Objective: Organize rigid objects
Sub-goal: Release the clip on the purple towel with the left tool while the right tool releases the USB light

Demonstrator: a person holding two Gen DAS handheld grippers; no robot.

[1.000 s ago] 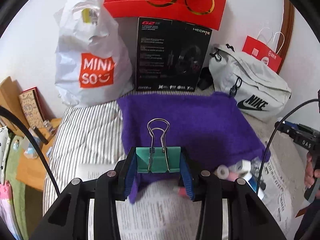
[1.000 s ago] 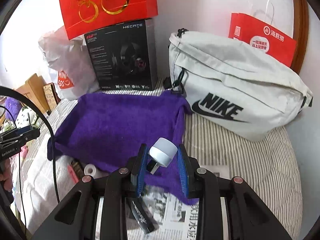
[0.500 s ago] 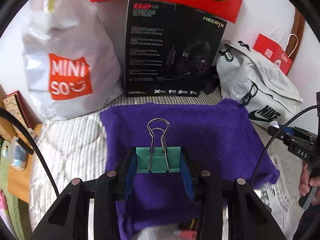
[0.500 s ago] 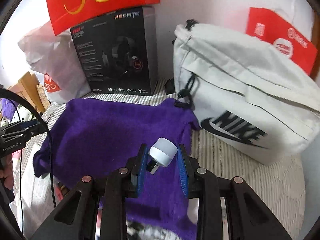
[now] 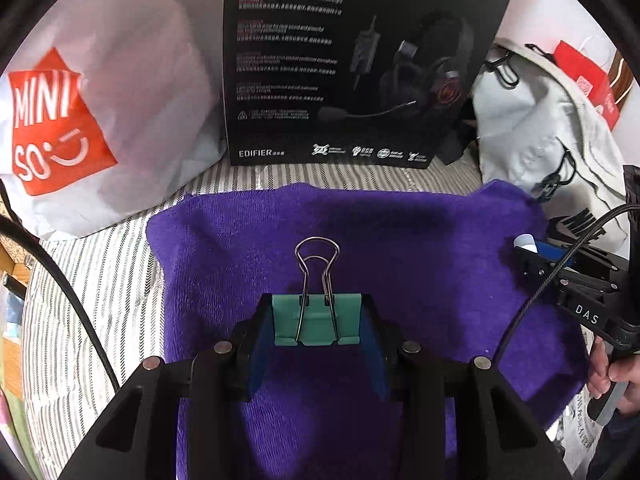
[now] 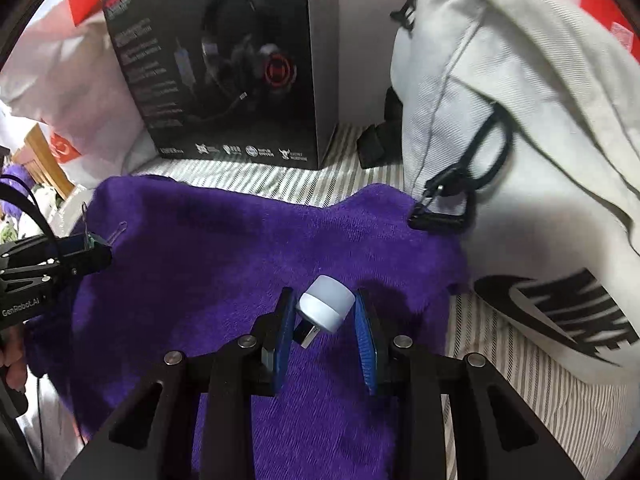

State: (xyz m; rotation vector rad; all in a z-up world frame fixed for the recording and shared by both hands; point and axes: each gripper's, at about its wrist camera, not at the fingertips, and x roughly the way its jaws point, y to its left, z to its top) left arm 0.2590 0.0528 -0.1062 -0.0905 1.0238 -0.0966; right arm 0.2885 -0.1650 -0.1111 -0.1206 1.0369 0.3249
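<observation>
— Looking at the left gripper (image 5: 318,326): jaws partly spread, pinching a teal metal binder clip (image 5: 317,325) by its sides, wire handles pointing forward.

— And the right gripper (image 6: 325,312)?

— Narrow, clamped on a small white cylindrical plug (image 6: 326,307). Both hang over a purple fleece cloth (image 5: 400,248) on striped bedding (image 6: 532,392), a black headset box (image 5: 352,60) behind.

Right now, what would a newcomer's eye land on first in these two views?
The purple towel spread over the striped bedding fills both views. Above it the left gripper clamps a teal binder clip, and the right gripper pinches a small white plug-like piece. Behind stands a black headset box.
</observation>
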